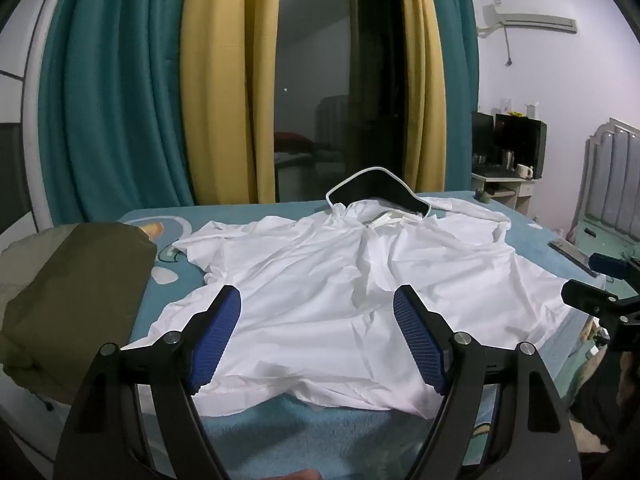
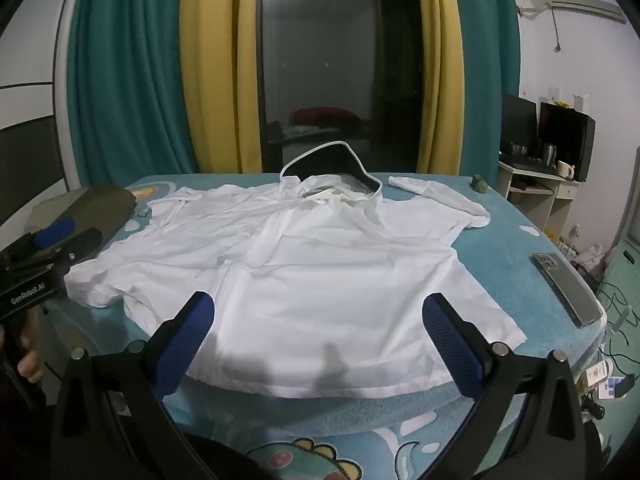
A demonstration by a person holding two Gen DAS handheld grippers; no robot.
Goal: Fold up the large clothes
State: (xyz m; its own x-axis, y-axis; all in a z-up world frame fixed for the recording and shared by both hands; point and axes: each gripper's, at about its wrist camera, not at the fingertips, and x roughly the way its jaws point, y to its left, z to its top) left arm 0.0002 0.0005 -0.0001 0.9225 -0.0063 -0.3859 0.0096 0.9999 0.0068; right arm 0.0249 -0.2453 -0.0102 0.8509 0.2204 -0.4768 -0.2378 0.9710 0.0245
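Nearest, at 6 o'clock in each wrist view: blue-padded fingers spread wide, nothing between them — left gripper [image 1: 318,336] and right gripper [image 2: 320,342], both tilted down over the near hem. Just beyond, centre: white hooded jacket [image 2: 320,272] spread flat on the bed [image 2: 500,252], hem toward 6, dark-lined hood [image 2: 332,168] toward 12, one sleeve [image 2: 440,196] reaching to 2 o'clock, cloth wrinkled around the middle. At 9 o'clock in the left view: olive folded garment [image 1: 76,296] near the jacket's side, apart from it. At 3 o'clock in the right view: phone [image 2: 568,288] lying flat by the bed edge. Farther, at 12: teal and yellow curtains [image 2: 208,80] framing dark glass. At 2 o'clock, far: desk [image 2: 536,188] with monitors.
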